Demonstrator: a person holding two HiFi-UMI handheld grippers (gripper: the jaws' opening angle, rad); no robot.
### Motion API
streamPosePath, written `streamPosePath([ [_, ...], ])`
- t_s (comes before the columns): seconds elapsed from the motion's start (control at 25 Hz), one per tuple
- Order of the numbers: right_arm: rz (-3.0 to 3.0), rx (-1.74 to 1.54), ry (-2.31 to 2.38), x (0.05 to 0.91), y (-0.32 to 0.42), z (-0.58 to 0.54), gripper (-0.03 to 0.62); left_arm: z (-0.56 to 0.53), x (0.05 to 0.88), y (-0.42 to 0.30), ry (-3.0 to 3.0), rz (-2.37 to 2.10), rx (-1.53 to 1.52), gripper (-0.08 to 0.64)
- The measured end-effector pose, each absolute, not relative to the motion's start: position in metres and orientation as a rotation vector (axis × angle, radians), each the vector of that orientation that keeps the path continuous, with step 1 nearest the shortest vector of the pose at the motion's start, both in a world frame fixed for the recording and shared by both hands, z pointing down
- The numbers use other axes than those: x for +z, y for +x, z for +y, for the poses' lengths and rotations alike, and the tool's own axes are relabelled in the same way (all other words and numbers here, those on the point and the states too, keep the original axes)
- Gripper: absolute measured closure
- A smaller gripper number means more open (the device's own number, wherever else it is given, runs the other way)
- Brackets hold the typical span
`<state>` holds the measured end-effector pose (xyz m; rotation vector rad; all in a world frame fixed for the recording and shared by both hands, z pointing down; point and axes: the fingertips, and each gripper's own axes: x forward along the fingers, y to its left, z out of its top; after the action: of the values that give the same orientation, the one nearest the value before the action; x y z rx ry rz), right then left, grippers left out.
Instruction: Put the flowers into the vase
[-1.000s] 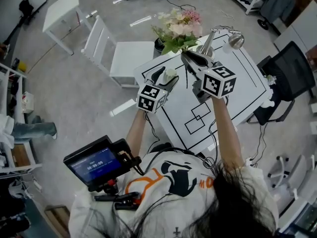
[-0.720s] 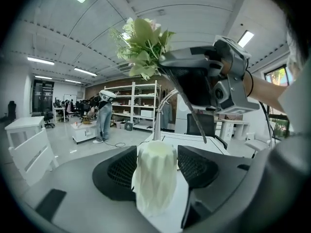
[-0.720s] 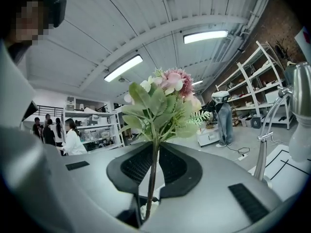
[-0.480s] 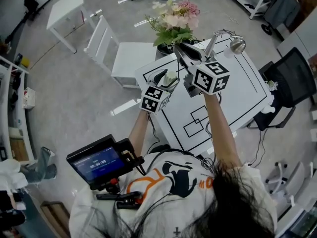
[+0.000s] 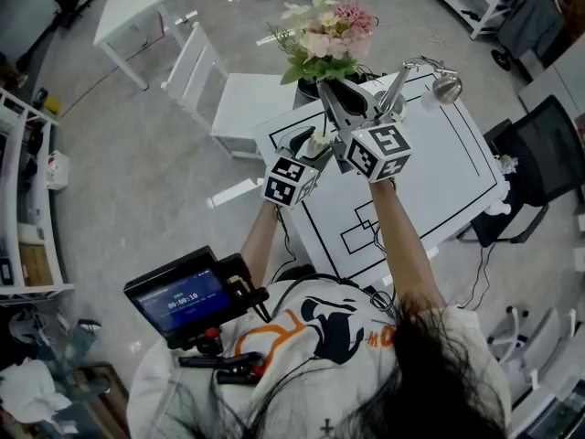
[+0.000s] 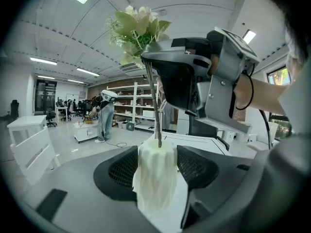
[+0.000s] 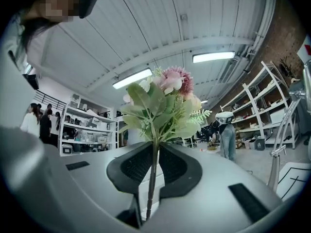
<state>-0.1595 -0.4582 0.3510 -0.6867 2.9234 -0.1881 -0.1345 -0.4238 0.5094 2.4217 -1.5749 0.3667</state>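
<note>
Since the table (image 5: 439, 172) is right there, why's it all held up? (OP)
Reply: flowers (image 7: 163, 106) are clamped by the stem in the right tongs (image 7: 154, 166), vase (image 6: 155, 188) is gripped in the left tongs (image 6: 156, 165), so the stem tip can be lined up at its mouth.

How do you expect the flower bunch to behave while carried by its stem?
Probably top-heavy: the flower bunch spreads a wide head above one thin stem pinched in the right tongs, so it may sway. The stem seems fairly stiff, since it stands straight.
</note>
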Motion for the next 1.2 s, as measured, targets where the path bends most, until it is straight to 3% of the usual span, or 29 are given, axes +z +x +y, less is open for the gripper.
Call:
streamPosePath([
  [1.2, 3.184, -0.165, -0.668, 0.466, -0.137, -0.411, 0.505, -0.423, 0.51, -0.133, 2.411, -1.579, 0.303, 0.302],
])
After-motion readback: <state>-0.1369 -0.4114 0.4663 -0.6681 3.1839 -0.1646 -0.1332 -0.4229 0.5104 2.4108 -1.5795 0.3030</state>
